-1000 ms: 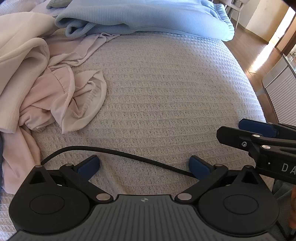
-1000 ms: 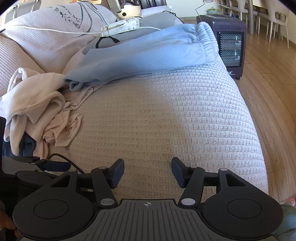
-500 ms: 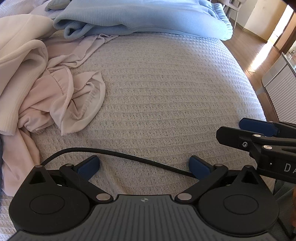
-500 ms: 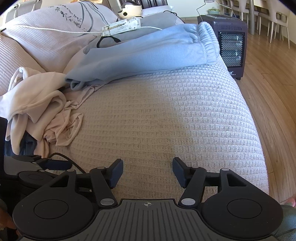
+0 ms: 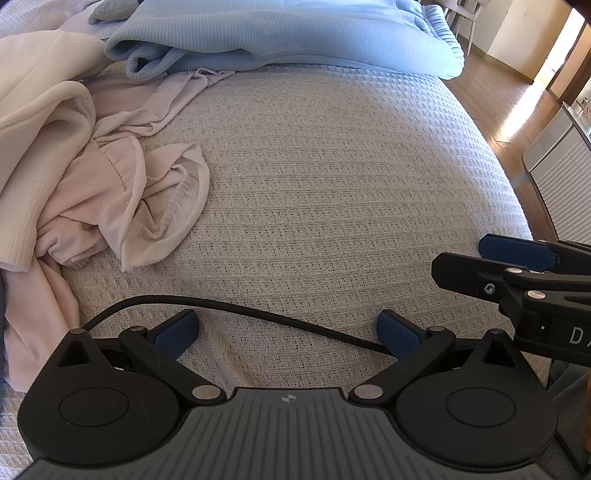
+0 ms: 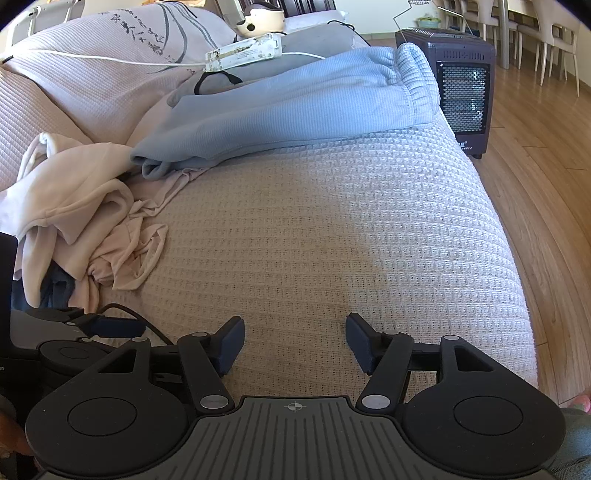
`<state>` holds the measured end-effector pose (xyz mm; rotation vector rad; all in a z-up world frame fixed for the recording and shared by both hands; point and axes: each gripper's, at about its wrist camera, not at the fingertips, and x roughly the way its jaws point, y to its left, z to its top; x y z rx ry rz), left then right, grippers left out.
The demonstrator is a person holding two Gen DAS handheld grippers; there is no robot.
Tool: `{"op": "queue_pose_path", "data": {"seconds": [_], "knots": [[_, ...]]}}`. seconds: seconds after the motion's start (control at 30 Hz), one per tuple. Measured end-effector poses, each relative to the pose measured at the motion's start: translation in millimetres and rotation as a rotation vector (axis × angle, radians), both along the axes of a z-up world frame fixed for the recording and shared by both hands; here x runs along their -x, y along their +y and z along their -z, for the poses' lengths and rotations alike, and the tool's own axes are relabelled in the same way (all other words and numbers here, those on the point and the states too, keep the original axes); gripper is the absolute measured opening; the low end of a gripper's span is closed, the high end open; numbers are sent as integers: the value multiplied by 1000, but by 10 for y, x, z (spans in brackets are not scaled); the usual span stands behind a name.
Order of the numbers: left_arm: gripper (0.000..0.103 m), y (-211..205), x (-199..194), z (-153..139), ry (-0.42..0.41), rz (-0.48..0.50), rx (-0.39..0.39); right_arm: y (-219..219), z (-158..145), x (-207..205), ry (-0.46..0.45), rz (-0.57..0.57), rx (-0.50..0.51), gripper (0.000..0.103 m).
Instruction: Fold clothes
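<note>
Both grippers hover with jaws apart, gripping nothing: the left gripper (image 5: 287, 328) and right gripper (image 6: 294, 341) over the bare waffle-weave bedspread (image 6: 332, 240). Crumpled cream clothes (image 5: 92, 192) lie left; a blue sweatshirt (image 6: 295, 107) lies far.

Both cams sit right behind their own fingers, tilted down, close over the pale waffle-weave bedspread (image 5: 332, 192) (image 6: 332, 229). The left one faces the crumpled cream-pink clothes pile (image 5: 92, 184); the right one sits a bit further right. Both views share that pile (image 6: 85, 221), the bedspread and the light blue knitted garment (image 5: 277, 33) (image 6: 295, 107).
</note>
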<state>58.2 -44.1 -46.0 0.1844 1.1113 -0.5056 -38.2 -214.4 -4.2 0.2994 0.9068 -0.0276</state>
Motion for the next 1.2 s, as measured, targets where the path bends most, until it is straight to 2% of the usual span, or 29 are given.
{"op": "queue_pose_path", "data": {"seconds": [1.2], "knots": [[103, -19, 7, -17, -4, -1, -10, 13, -3, 1, 0, 1, -4, 63]]}}
